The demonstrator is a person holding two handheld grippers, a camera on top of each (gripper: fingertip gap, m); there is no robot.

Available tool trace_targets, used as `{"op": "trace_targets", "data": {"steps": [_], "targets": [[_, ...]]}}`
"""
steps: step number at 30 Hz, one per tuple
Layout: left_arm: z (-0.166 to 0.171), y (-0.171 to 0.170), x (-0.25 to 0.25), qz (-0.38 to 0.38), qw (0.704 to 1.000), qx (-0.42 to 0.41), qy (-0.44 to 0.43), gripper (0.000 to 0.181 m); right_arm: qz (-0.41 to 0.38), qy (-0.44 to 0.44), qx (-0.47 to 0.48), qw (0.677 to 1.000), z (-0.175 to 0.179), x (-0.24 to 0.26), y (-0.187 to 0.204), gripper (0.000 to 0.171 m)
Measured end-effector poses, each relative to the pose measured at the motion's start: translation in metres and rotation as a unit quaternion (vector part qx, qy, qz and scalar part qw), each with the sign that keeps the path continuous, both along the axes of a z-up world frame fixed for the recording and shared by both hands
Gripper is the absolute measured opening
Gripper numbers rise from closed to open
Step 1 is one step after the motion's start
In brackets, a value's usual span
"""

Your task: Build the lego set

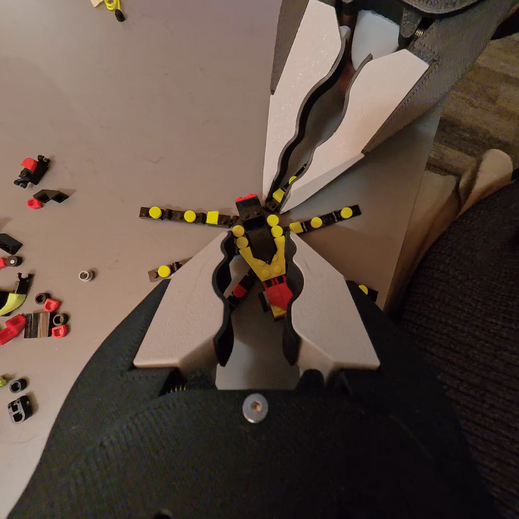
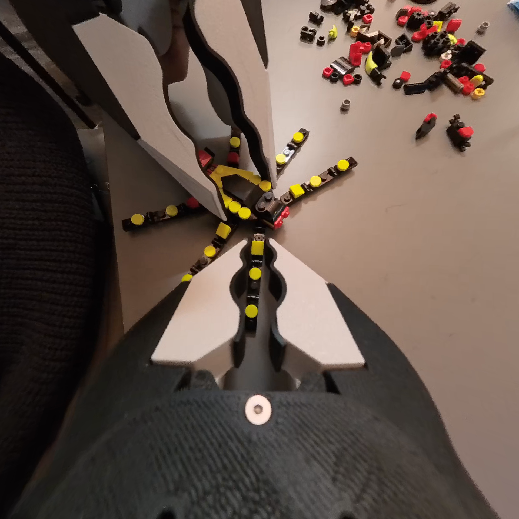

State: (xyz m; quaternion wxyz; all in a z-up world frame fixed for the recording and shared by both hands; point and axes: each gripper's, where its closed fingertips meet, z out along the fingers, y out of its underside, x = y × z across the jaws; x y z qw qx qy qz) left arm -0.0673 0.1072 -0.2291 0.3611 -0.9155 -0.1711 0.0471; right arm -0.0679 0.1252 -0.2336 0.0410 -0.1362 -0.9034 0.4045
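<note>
Left wrist view: the left gripper (image 1: 261, 241) straddles the body of a half-built black-and-yellow toy spider (image 1: 262, 252) lying on the grey table (image 1: 140, 112) close to its near edge, where dark carpet shows. Its jaws are closed on the spider's yellow-and-black back, the red tail end lying between the fingers toward the camera. The body's long axis runs straight along the fingers, head pointing away. Jointed legs (image 1: 185, 216) dotted with yellow studs fan out to either side. From the far side the right gripper (image 1: 276, 198) reaches in, tips pinched around one leg beside the head. Loose bricks (image 1: 42, 317) lie scattered toward the table's left edge.

Right wrist view: the right gripper (image 2: 257, 241) has one black leg (image 2: 254, 283) lying lengthwise in the channel between its fingers, jaws narrowed to the leg and apparently clamped on it near the yellow tile at its inner end. The leg's free end points back toward the camera; its joint end points at the spider's head (image 2: 266, 206), just beyond the fingertips. The left gripper (image 2: 244, 196) comes in from the far left, clamped across the body. A pile of unused pieces (image 2: 421, 47) sits toward the far right corner. The leg's socket end looks near but not clearly seated, so the coming push probably runs straight ahead along the leg's own axis.
</note>
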Motion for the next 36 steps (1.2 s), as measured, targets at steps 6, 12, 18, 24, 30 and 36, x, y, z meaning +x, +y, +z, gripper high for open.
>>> {"op": "trace_targets", "data": {"steps": [6, 12, 18, 24, 30, 36], "targets": [[0.000, 0.000, 0.000, -0.002, 1.000, -0.001, 0.003, 0.037, 0.019, 0.001, -0.001, 1.000, 0.000, 0.000, 0.000, 0.007], [0.000, 0.000, 0.000, -0.002, 1.000, -0.001, 0.006, 0.037, 0.011, -0.012, -0.006, 1.000, 0.000, 0.000, 0.000, 0.007], [0.000, 0.002, 0.001, -0.001, 1.000, 0.006, 0.000, 0.036, 0.010, -0.024, -0.011, 1.000, 0.007, 0.005, 0.004, 0.025], [0.000, 0.001, 0.002, -0.001, 1.000, 0.008, -0.001, 0.036, -0.011, -0.013, -0.007, 1.000, 0.012, 0.002, 0.018, 0.025], [0.000, 0.001, 0.002, 0.000, 1.000, 0.012, -0.005, 0.036, -0.045, -0.022, -0.065, 0.997, 0.031, -0.013, 0.027, 0.019], [-0.001, 0.001, 0.002, 0.001, 1.000, 0.013, -0.007, 0.036, -0.091, -0.042, -0.118, 0.988, 0.041, -0.030, 0.037, 0.016]]}}
